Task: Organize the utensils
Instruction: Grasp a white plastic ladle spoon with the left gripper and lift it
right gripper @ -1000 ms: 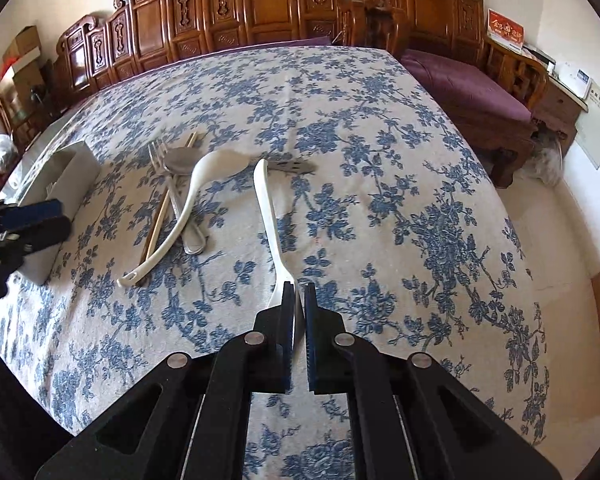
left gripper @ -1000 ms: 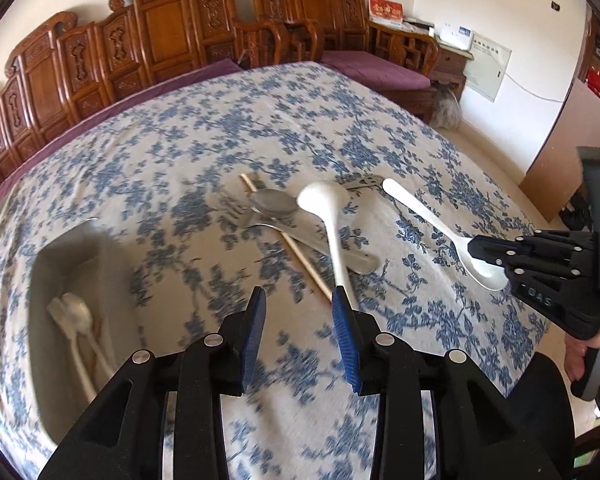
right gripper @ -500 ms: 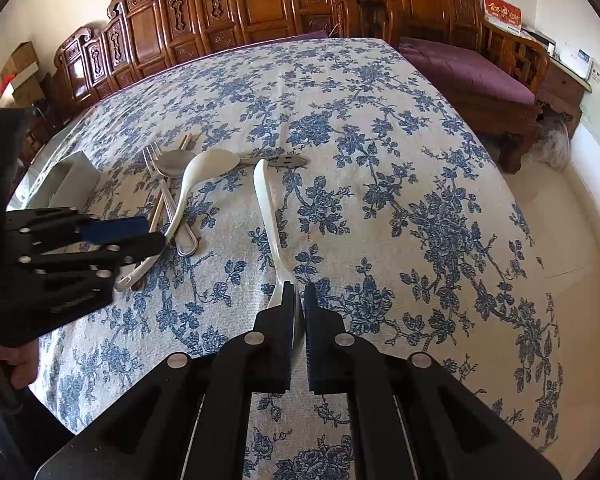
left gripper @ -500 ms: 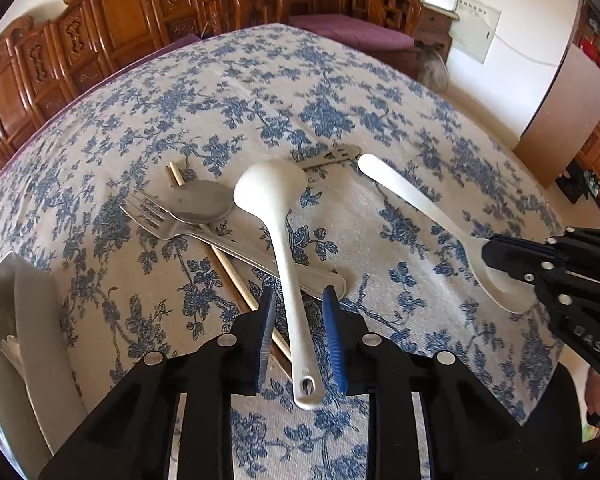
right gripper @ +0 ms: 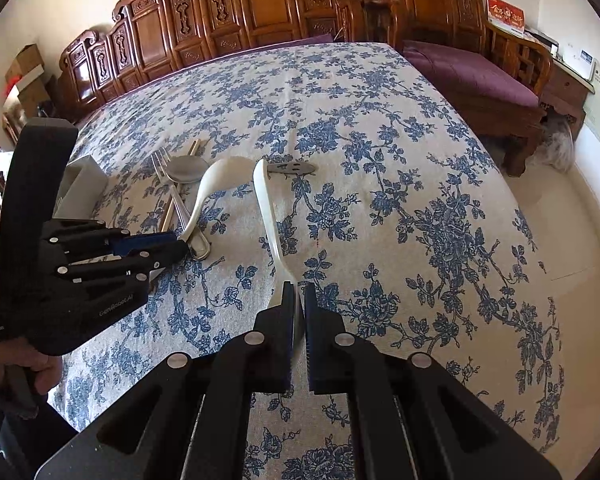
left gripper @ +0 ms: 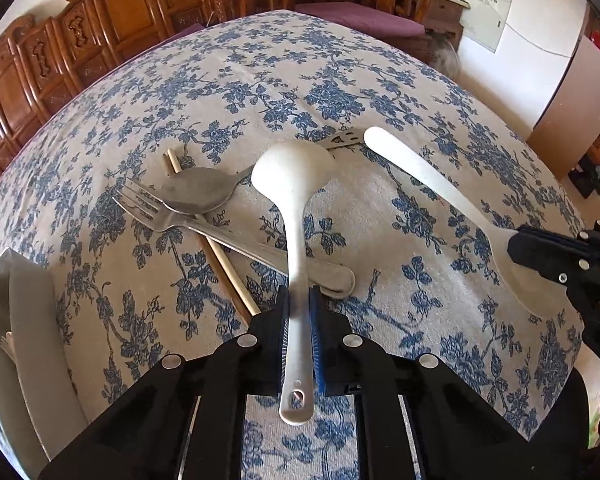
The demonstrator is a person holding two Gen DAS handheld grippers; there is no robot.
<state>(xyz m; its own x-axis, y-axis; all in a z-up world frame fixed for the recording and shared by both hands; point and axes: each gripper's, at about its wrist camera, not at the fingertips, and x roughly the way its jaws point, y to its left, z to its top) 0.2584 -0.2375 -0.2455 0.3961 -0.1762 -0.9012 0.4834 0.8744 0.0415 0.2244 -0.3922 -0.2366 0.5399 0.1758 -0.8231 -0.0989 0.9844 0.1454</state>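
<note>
Grasp stage: left gripper (left gripper: 299,344), jaws closed on white ladle (left gripper: 296,216) handle at lower centre; right gripper (right gripper: 299,336) pinches white spoon (right gripper: 269,216) bowl. Next, probably, lift toward grey tray (left gripper: 24,320) at lower left.

Each black gripper (left gripper: 299,316) (right gripper: 299,312) has blue ribbed pads (left gripper: 315,336), silver screws and white lettering.

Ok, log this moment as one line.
left gripper: shut on ladle handle | right gripper: shut on rice paddle | both on tablecloth
</note>
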